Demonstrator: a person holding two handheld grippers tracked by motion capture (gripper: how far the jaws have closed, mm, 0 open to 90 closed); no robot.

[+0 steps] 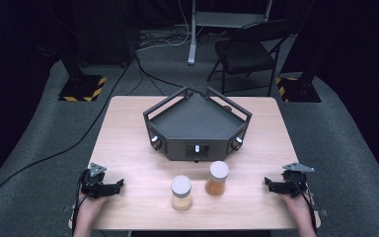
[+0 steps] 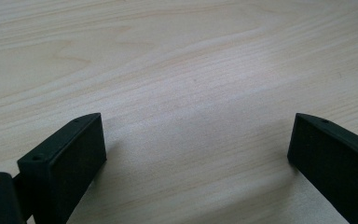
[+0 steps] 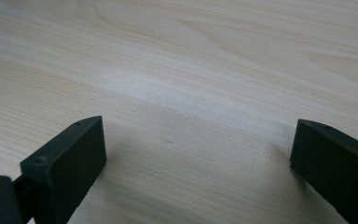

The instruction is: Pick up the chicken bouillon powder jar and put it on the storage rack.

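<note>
Two clear cylindrical jars with white lids, both upright, long axes vertical, lids pointing up. Nearer jar of pale tan powder just below centre of the high view; taller-looking jar of orange powder up and to its right, just beside it but apart. Both standing on the light wood-grain tabletop, in front of the dark grey five-sided tray with raised rails occupying the frame's centre.

Left gripper at lower left of the high view, lying low on the table, long axis level, tips pointing right toward the jars, well apart from them. Right gripper at lower right, mirrored, tips pointing left. Jaws of both standing wide with nothing between: bare wood grain between the black pads in the left gripper view and in the right gripper view.

Hard to make out: jar contents beyond colour, labels if any, the small knobs on the tray's front face. Cut off: forearms at the bottom edge of the high view, the outer jaw bodies at the lower corners of both gripper views. Background dark; black folding chair at upper right only partly legible.
</note>
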